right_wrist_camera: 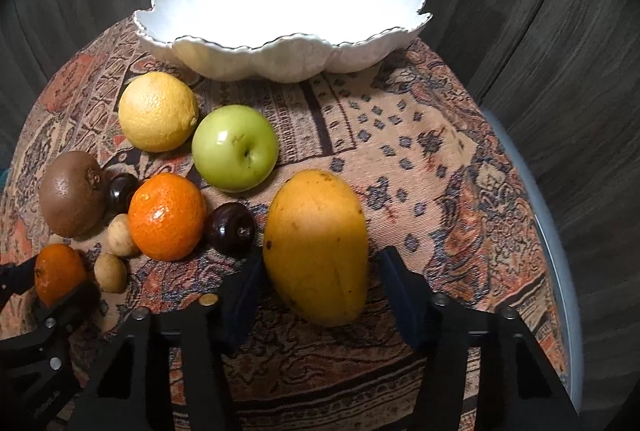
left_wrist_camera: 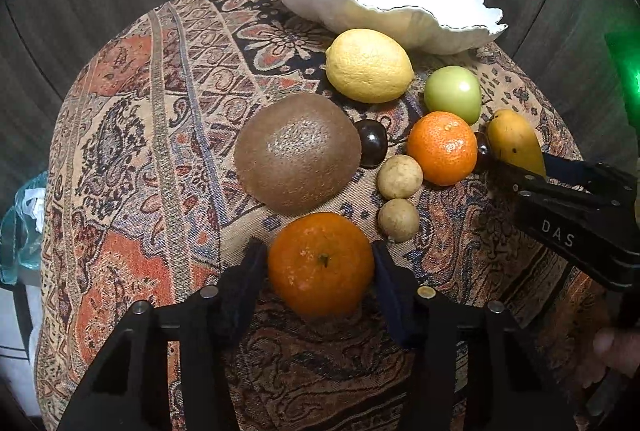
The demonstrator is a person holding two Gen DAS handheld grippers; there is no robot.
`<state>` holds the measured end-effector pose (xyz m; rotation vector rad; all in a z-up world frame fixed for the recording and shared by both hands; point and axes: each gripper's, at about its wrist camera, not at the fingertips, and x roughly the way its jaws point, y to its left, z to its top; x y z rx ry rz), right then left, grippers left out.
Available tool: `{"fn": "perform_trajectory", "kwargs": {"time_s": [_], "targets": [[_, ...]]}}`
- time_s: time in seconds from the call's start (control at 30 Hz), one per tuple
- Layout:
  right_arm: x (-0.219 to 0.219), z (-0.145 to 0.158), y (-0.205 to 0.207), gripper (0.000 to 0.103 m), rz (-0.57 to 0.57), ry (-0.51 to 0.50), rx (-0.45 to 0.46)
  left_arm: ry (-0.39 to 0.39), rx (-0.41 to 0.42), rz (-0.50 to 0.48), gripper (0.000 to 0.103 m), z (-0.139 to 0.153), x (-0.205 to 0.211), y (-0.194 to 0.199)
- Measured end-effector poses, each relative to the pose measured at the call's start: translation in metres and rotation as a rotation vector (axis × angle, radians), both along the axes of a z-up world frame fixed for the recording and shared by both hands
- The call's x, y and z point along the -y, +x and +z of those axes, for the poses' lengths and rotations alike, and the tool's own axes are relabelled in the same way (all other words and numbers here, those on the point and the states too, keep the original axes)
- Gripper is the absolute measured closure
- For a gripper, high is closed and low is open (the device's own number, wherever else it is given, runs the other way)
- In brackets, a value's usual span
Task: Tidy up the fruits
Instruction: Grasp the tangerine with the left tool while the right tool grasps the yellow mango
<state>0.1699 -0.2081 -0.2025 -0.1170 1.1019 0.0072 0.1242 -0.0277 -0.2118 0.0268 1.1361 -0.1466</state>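
A small orange rests on the patterned cloth, and my left gripper has both pads pressed against its sides. In the right wrist view a yellow mango lies between the fingers of my right gripper. The left pad is at the mango's skin, while a gap shows at the right pad, so this gripper is open. A white scalloped bowl stands empty at the far edge of the table. The left wrist view shows the right gripper's fingers at the mango.
Between the bowl and the grippers lie a lemon, a green apple, a kiwi, a second orange, two dark cherries and two small beige fruits. A bare stretch of cloth lies right of the mango.
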Motion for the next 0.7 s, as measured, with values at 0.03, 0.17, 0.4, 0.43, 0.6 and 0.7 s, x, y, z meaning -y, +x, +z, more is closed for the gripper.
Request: {"fn": "perform_trajectory", "kwargs": {"time_s": [0.03, 0.17, 0.4, 0.43, 0.6, 0.7], "targets": [[-0.0002, -0.0001, -0.0001, 0.053, 0.003, 0.001, 0.001, -0.001, 0.002, -0.002, 0.055, -0.0001, 0.0003, 0.0000], [0.0000, -0.0019, 0.0024, 0.053, 0.007, 0.004, 0.005, -0.005, 0.005, -0.002, 0.055, -0.0007, 0.0011, 0.0004], [-0.0026, -0.0009, 0.0020, 0.053, 0.018, -0.002, 0.015, -0.004, 0.015, -0.007, 0.056, -0.0005, 0.0007, -0.0003], [-0.0028, -0.0005, 0.0013, 0.053, 0.020, -0.002, 0.017, -0.006, 0.015, -0.007, 0.057, -0.0004, 0.0007, -0.0006], [-0.0002, 0.0017, -0.0030, 0.054, 0.013, 0.023, 0.014, -0.011, 0.019, -0.008, 0.057, 0.0034, -0.0006, -0.0041], [-0.0006, 0.0033, -0.0063, 0.054, 0.016, 0.041, 0.008, -0.011, 0.029, -0.009, 0.057, 0.0087, -0.0005, -0.0063]]}}
